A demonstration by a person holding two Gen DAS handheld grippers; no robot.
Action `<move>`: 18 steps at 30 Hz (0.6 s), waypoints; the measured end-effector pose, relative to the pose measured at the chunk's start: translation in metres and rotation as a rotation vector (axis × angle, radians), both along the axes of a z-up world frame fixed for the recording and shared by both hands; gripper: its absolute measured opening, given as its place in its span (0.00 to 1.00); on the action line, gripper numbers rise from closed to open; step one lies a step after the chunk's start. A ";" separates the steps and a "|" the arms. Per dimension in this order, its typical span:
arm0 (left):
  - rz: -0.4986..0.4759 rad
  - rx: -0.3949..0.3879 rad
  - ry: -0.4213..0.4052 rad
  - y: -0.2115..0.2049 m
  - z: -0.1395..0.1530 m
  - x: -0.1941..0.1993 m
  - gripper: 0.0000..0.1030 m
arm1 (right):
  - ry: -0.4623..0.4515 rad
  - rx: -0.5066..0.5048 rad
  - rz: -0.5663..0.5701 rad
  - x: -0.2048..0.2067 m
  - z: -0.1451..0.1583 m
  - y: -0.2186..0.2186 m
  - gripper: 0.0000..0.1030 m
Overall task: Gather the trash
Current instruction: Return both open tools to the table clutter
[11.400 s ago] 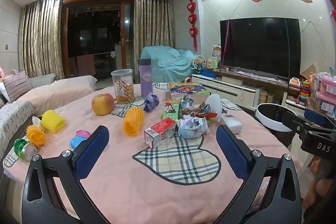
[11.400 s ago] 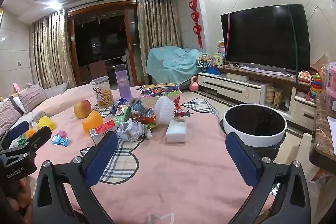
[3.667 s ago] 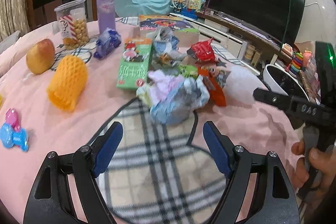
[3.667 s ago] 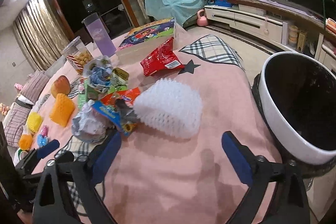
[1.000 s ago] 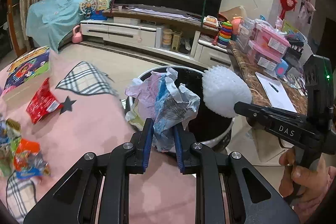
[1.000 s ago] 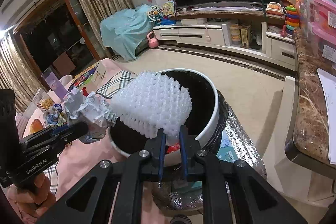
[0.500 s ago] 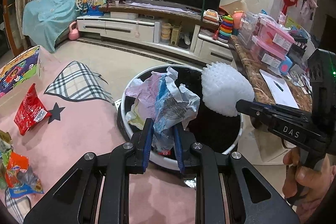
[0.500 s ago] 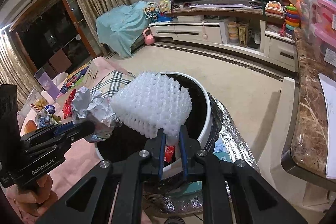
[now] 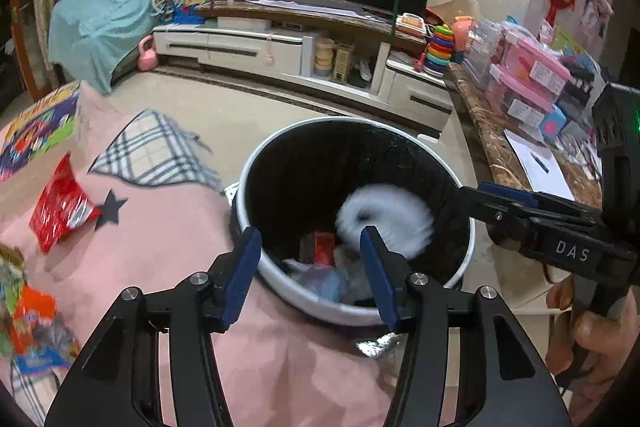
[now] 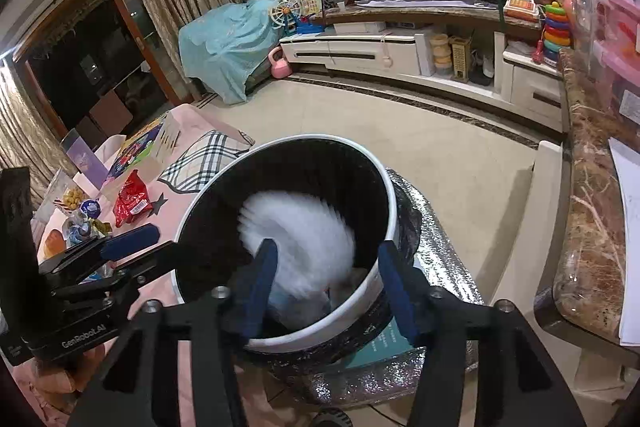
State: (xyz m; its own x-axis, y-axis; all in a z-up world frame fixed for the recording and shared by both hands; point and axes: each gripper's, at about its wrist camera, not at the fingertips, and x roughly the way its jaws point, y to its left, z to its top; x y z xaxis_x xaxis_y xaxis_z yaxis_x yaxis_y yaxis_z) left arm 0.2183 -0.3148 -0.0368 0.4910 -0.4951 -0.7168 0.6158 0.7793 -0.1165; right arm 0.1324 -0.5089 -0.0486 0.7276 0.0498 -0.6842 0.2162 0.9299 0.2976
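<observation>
- Both my grippers hang over the trash bin (image 9: 466, 259), which stands just beside the edge of the tabletop (image 9: 160, 239) with its pink cloth.
- The left gripper (image 9: 310, 277) has just been opening; its jaws now stand apart with nothing between the pads. The crumpled paper wad (image 9: 320, 281) lies at the bottom of the bin, a pale blue-grey heap next to a red carton (image 9: 323, 247).
- The right gripper (image 10: 328, 293) has likewise just been opening; its jaws are apart and empty. The white foam fruit net (image 10: 298, 231) is a blurred white smear inside the bin's black interior, so I judge it is falling right now.
- Handling, as I judge it: the foam net is very light, soft and springy, so it squashes under the pads and a pinch on any edge will do. The paper wad is light and crushable; grip it across the middle of the bulk.
- The trash I can see left on the tabletop looks like more thin wrappers: a red snack packet (image 9: 60, 205) lying flat by the black star print, and a blurred heap of orange and blue wrappers (image 9: 32, 327) at the left edge. I expect the foil to be slippery and flat, best taken by a raised corner or crimped seam.
- The bin has a white rim, a black liner and silvery foil under it.
</observation>
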 end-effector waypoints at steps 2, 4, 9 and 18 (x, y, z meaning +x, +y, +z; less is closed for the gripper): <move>0.015 -0.017 0.012 0.010 -0.002 -0.004 0.55 | -0.004 0.011 -0.006 -0.003 0.000 0.001 0.56; 0.035 -0.024 0.012 0.023 -0.005 -0.010 0.55 | -0.017 0.021 -0.011 -0.009 0.000 0.004 0.64; 0.083 -0.024 -0.009 0.058 -0.008 -0.031 0.57 | -0.038 0.045 0.003 -0.019 0.001 0.022 0.71; 0.231 -0.018 -0.045 0.136 -0.011 -0.058 0.63 | -0.064 0.105 0.078 -0.034 0.000 0.080 0.79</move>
